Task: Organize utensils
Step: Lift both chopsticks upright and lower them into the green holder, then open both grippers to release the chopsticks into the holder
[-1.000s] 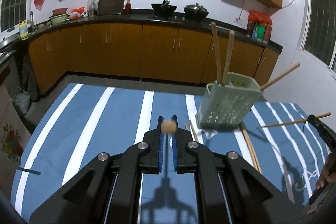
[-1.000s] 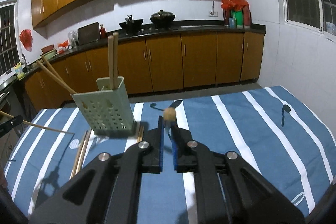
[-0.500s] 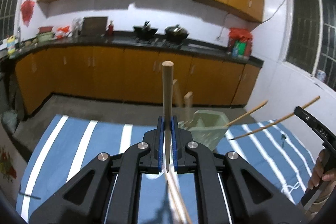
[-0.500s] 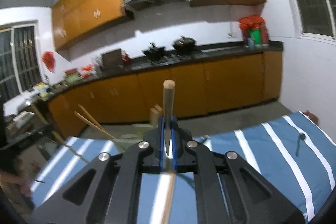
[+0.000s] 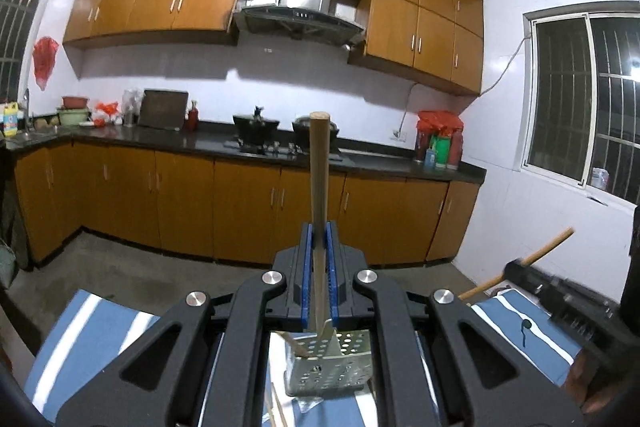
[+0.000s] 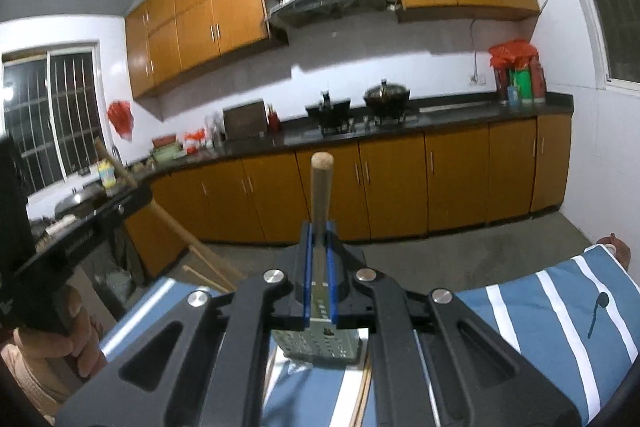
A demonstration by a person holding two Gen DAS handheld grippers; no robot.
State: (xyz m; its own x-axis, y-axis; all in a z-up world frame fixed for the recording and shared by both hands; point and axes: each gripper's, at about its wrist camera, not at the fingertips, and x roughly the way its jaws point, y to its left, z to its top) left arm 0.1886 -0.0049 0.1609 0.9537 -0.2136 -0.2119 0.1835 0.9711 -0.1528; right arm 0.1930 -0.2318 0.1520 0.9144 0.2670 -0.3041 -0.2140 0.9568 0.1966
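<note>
Chopsticks are standing upright in both my grippers: left gripper [image 5: 319, 239] is clamping one chopstick [image 5: 319, 167], right gripper [image 6: 318, 239] is clamping another chopstick [image 6: 321, 187], each poised over the green perforated utensil holder [image 5: 330, 367] on the striped tablecloth [image 5: 84, 339].

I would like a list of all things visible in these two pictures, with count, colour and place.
Chopstick in left gripper: one, wooden, upright.
Chopstick in right gripper: one, wooden, upright.
Utensil basket: one, pale green, perforated, below both grippers.
Tablecloth: one, blue with white stripes.
Loose chopsticks: wooden, on the cloth beside the basket; count unclear.
Woks: two, dark, on the stove.
Left gripper: black, blue fingers.
Right gripper: black, blue fingers.
</note>
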